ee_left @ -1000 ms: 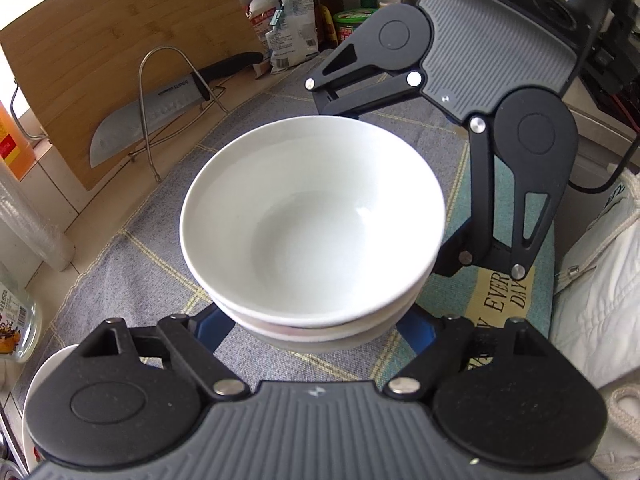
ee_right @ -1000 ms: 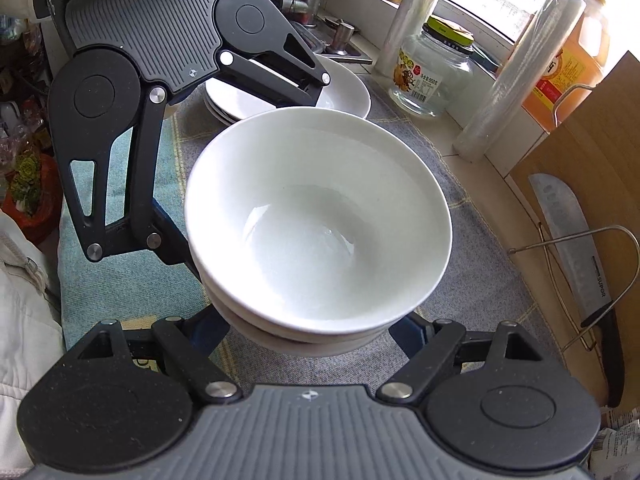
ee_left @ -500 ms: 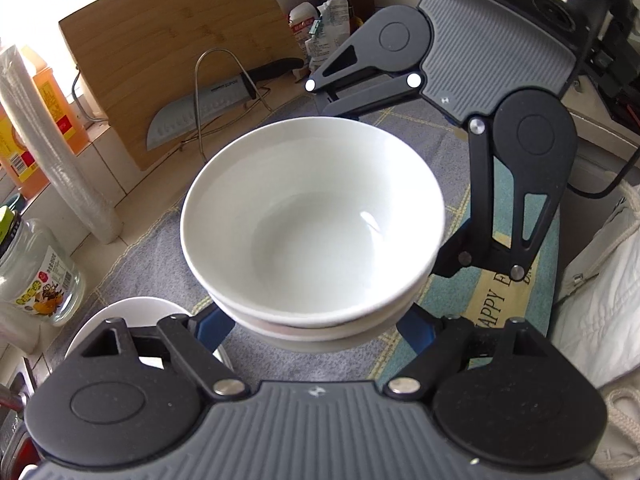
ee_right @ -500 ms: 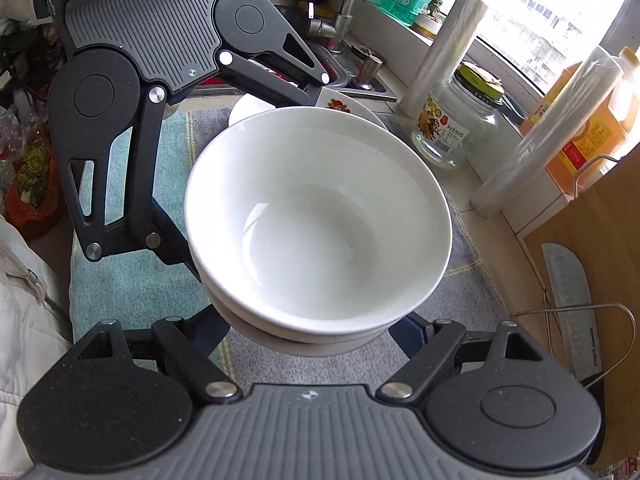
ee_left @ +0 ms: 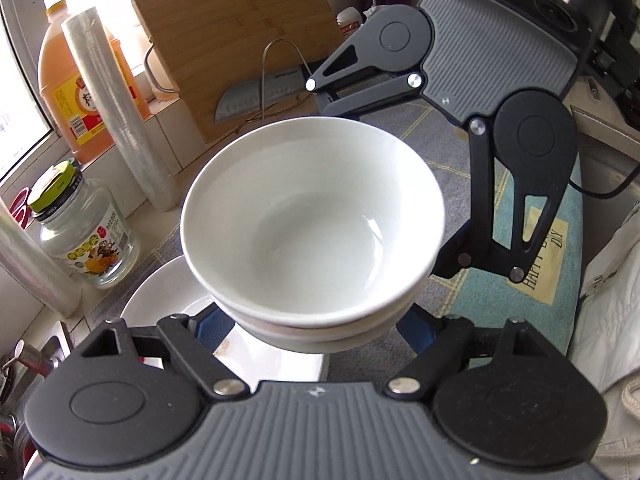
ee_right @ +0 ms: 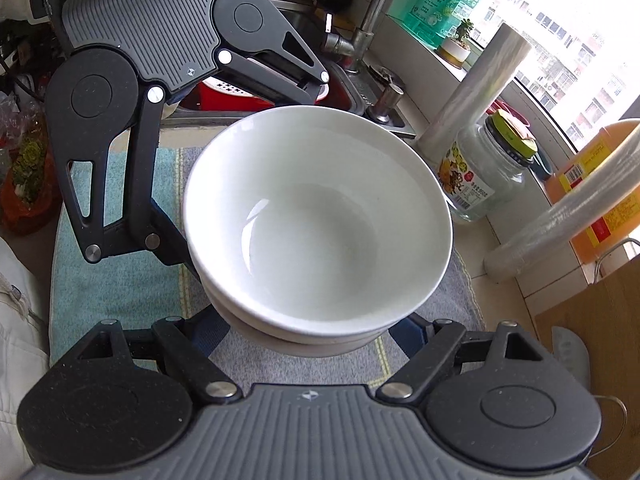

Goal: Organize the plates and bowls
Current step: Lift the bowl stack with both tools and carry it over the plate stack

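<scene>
- Stack of white bowls (ee_left: 312,224), at least two nested and mouths up, is carried off the mat between both tools; no long axis to speak of, being round.
- Left gripper (ee_left: 316,320) is closed on the stack low down, near the bottom bowl; its blue pads (ee_left: 216,326) bear on either side of the lower wall.
- Right gripper (ee_right: 316,322) does likewise from the opposite side. In each wrist view the other tool sits across the bowls, facing it.
- Neither tool is nearer: the load is shared evenly, the stack centred between them.
- Stack rim sits close to level, with a slight tilt at most.
- Below, in the left wrist view: a white plate (ee_left: 160,300) on the grey and teal mat (ee_left: 532,280), towards the mat's sink-side end. The bowls overhang the plate's near part, clearly above it and not touching.
- Judgement: the plate is the likely landing spot, so the move turns on how far the stack overlaps the plate. It reads as only partly over it.
- Near the plate, along the mat's window-side edge: glass jar (ee_left: 84,236) and film roll (ee_left: 116,108), both close enough to clip.
- Sink and tap (ee_right: 360,36) lie beyond the mat's end in the right wrist view.
</scene>
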Demonstrator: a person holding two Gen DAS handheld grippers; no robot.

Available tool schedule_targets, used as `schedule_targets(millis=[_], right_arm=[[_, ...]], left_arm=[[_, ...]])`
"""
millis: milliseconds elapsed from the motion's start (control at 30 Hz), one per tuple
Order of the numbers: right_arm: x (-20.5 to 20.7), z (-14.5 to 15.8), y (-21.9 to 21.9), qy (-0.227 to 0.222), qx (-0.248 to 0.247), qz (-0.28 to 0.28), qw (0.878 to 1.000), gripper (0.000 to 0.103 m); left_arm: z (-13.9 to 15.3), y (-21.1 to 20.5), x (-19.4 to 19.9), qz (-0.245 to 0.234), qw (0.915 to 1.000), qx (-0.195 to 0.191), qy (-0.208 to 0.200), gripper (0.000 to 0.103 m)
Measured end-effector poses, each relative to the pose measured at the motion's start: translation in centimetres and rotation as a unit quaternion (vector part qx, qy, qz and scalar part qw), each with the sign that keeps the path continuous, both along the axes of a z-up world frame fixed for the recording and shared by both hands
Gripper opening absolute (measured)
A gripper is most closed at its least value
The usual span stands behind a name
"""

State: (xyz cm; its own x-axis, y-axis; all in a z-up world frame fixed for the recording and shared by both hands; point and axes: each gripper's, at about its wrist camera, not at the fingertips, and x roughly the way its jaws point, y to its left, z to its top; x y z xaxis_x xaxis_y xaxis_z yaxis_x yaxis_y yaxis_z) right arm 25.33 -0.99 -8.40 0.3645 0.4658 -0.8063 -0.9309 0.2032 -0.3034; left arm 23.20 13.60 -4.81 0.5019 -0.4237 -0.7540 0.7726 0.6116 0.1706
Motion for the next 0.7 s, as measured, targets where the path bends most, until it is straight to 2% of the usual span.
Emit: schedule_targets(millis=[400,700], right_arm=[[2.3,0.0,5.5,-0.011,-0.004,0.026,1.000,0.089],[3.1,-1.2,7.5,-0.010,-0.008,0.023,1.000,0.089]], left_arm=[[-0.3,4.7,1.5,0.032,0.9994,0.002,-0.009,0.086],[-1.6,6.3,3.2,0.040,0.9991,0.015,-0.001,0.086]])
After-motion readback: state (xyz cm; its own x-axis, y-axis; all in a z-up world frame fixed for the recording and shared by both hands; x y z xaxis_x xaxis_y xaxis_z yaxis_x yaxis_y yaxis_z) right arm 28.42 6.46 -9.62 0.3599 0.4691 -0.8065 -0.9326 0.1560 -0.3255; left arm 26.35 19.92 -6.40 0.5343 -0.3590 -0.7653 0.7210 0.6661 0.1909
